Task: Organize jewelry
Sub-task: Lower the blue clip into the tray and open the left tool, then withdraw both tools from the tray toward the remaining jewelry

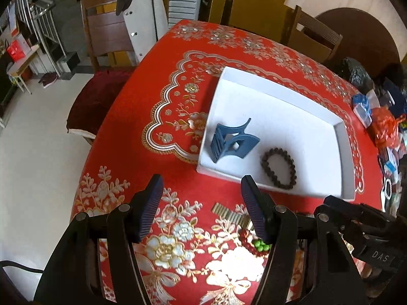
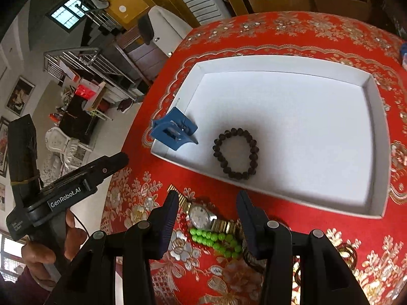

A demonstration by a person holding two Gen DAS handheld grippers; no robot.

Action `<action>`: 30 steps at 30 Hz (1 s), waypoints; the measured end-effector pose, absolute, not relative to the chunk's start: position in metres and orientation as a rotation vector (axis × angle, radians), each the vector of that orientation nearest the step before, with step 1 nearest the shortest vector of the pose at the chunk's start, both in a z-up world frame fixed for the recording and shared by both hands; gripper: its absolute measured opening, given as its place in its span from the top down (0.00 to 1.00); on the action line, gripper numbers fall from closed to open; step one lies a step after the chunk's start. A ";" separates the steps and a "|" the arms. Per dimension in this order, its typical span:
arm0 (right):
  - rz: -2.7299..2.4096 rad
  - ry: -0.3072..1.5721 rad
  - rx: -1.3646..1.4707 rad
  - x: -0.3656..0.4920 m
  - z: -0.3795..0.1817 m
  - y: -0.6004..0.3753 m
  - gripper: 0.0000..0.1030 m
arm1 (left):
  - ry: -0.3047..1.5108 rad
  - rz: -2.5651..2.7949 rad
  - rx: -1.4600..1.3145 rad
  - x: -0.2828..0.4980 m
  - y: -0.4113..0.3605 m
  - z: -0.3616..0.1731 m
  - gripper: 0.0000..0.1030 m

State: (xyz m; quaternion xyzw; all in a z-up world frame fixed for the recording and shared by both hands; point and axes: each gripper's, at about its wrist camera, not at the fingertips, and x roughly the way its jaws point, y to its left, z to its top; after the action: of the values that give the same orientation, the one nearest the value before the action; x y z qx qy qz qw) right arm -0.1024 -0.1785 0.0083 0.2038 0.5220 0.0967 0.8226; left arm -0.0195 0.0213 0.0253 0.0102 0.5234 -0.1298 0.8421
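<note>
A white tray lies on the red floral tablecloth. Inside it, a blue hair claw stands near the left wall, and a dark bead bracelet lies flat beside it. In front of the tray sit a gold-band watch, a green bead string and red beads. My left gripper hovers open before the tray's near edge, holding nothing. My right gripper is open above the watch, apart from it.
The table edge drops to the floor on the left. A wooden chair with a grey jacket stands behind it. A heap of bags and packets crowds the table's right side. A hand holds the left gripper's handle.
</note>
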 end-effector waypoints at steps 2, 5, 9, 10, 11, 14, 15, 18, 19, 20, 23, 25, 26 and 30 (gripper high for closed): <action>0.187 1.099 0.416 -0.111 0.012 -0.178 0.56 | 1.094 -0.278 0.034 -0.028 0.019 0.027 0.39; 0.141 1.077 0.383 -0.128 0.017 -0.177 0.56 | 1.088 -0.295 0.045 -0.041 0.016 0.027 0.39; 0.050 1.034 0.349 -0.152 0.023 -0.179 0.35 | 1.075 -0.309 0.070 -0.060 0.010 0.028 0.39; 0.030 1.019 0.345 -0.159 0.025 -0.180 0.34 | 1.067 -0.314 0.078 -0.065 0.008 0.028 0.39; 0.019 1.013 0.340 -0.163 0.027 -0.181 0.34 | 1.062 -0.320 0.088 -0.069 0.006 0.028 0.39; -0.019 1.001 0.337 -0.178 0.029 -0.184 0.34 | 1.057 -0.340 0.106 -0.081 0.001 0.028 0.39; -0.029 0.998 0.344 -0.183 0.029 -0.185 0.34 | 1.055 -0.347 0.111 -0.085 0.000 0.028 0.39; -0.060 0.998 0.355 -0.195 0.026 -0.190 0.34 | 1.050 -0.363 0.116 -0.093 -0.001 0.029 0.39; -0.071 0.999 0.356 -0.198 0.026 -0.192 0.34 | 1.051 -0.365 0.118 -0.094 -0.001 0.029 0.39; -0.077 1.000 0.357 -0.201 0.025 -0.194 0.34 | 1.053 -0.364 0.117 -0.095 0.000 0.028 0.39; -0.104 1.006 0.355 -0.211 0.019 -0.200 0.34 | 1.064 -0.365 0.106 -0.098 0.005 0.024 0.39; -0.124 1.012 0.349 -0.217 0.013 -0.203 0.34 | 1.075 -0.363 0.097 -0.099 0.010 0.020 0.39; -0.126 1.014 0.347 -0.221 0.010 -0.204 0.34 | 1.081 -0.365 0.093 -0.100 0.012 0.018 0.39; -0.139 1.024 0.348 -0.233 0.000 -0.211 0.34 | 1.109 -0.363 0.106 -0.104 0.016 0.007 0.39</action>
State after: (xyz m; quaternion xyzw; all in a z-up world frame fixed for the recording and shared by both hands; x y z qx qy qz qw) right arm -0.2331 -0.2111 0.0003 0.1656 0.4871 -0.0659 0.8550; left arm -0.1042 0.0165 0.0072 0.0499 0.5234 -0.1714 0.8332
